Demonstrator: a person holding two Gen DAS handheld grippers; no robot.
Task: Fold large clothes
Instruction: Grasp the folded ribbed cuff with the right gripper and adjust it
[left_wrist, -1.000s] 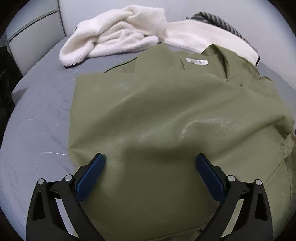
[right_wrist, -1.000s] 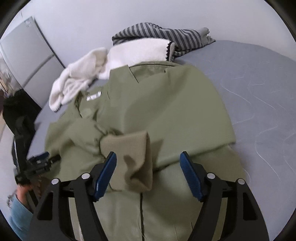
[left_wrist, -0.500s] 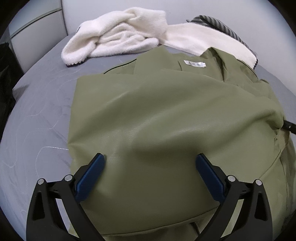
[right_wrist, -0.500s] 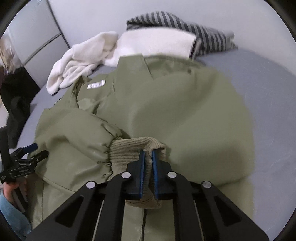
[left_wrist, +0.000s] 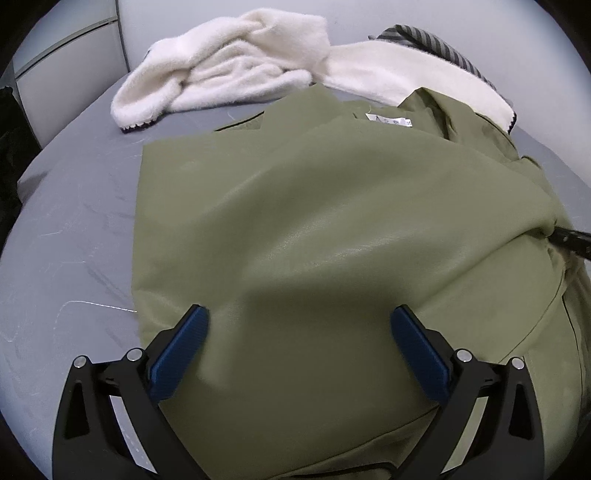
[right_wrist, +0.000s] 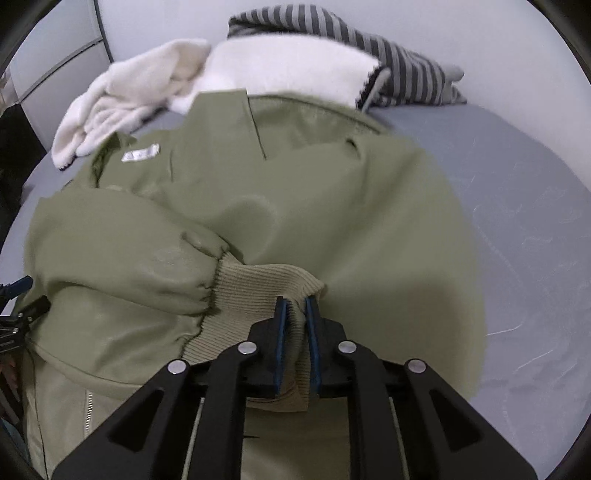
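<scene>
An olive green jacket (left_wrist: 314, 229) lies spread on the grey bed, collar and white label (left_wrist: 388, 120) at the far end. My left gripper (left_wrist: 299, 321) is open and empty, hovering over the jacket's left side. In the right wrist view my right gripper (right_wrist: 294, 306) is shut on the ribbed knit cuff (right_wrist: 258, 291) of the jacket's sleeve (right_wrist: 129, 251), which lies across the jacket's (right_wrist: 332, 206) front. The right gripper's tip shows at the right edge of the left wrist view (left_wrist: 570, 240).
A white fleece garment (left_wrist: 229, 77) and a grey striped garment (right_wrist: 388, 48) are piled at the far end of the grey bed (right_wrist: 524, 184). A pale wall and cabinet panel (left_wrist: 70, 77) stand behind. Bare bed surface lies left (left_wrist: 66, 229) and right of the jacket.
My right gripper closed on the sleeve cuff and has drawn it across the jacket's front. The left gripper stayed open and nearly still over the jacket.
</scene>
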